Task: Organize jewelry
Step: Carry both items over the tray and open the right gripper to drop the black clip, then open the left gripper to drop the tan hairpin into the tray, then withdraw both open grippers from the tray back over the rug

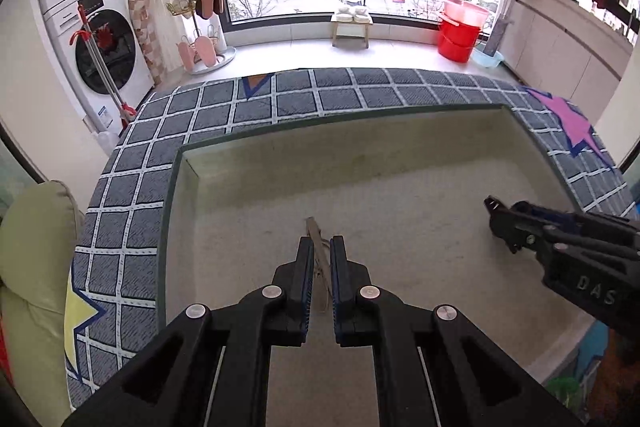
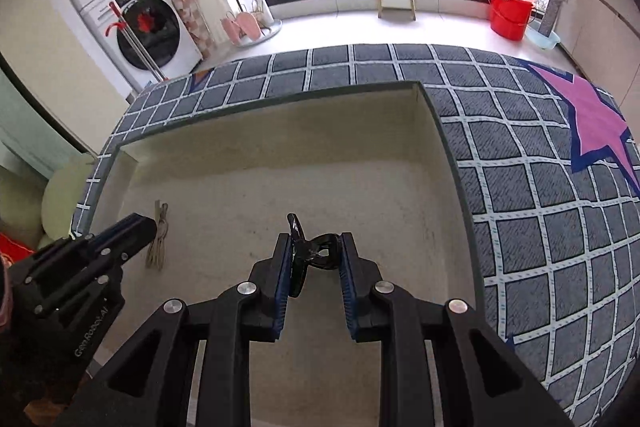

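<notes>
grippers: two, both reaching into the one tray [image 2: 256,155]
left gripper [image 1: 320,259]: jaws drawn close, the beige tassel [image 1: 316,239] lying between them; whether the pads actually pinch it i cannot tell
right gripper [image 2: 316,255]: jaws partly apart and closed on the black hair clip [image 2: 316,253], one pad against each side
tassel: one, a tan corded bundle on the tray floor, left side (from the right wrist view it lies just beside the left gripper's tip)
clip: one, glossy black, held above the tray floor near the middle
tray: one, shallow, cream lined, dark green rim, set on the checked cloth [image 2: 520,195]
cloth: grey squares with white lines; three stars show on it, one pink [image 2: 592,123], one yellow [image 1: 78,311], one orange corner
background: two stacked washers [image 1: 92,27], two red buckets [image 1: 460,31], one small stool [image 1: 352,27] by the window
</notes>
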The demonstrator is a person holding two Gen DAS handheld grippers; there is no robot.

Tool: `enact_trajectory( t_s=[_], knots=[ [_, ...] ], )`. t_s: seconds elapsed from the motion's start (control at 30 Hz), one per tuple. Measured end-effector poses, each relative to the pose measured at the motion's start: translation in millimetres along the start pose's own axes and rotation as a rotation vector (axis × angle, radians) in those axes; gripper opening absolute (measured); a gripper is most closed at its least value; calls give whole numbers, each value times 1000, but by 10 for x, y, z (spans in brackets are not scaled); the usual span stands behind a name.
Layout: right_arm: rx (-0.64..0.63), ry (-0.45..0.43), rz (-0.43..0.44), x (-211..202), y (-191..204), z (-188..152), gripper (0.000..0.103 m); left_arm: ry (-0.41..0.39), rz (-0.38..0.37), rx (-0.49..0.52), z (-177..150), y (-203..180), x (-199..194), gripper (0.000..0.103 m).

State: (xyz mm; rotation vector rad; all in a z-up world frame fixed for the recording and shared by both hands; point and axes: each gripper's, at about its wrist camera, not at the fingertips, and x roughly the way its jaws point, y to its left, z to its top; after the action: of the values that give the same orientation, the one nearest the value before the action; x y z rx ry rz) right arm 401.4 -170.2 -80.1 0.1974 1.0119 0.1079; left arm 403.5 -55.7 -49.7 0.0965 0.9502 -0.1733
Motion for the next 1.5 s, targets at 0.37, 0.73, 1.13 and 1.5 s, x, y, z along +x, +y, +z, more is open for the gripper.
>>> enact_trajectory(
  t_s=[0.37,0.73,1.13,1.5],
  knots=[
    [29,1,17,-78,-60,-12,60,9,32,-35,-35,48,-73,22],
    [80,-74,67,-491,-84,-25,67,-58,15,-42,50,35,-348,22],
    [109,-89,76,-750,-92,-160,71,-121,22,-54,19,49,-614,103],
    [109,-257,120,-1457,-95,-489,103,-116,-32,-50,-425,219,-1175,103]
  ],
)
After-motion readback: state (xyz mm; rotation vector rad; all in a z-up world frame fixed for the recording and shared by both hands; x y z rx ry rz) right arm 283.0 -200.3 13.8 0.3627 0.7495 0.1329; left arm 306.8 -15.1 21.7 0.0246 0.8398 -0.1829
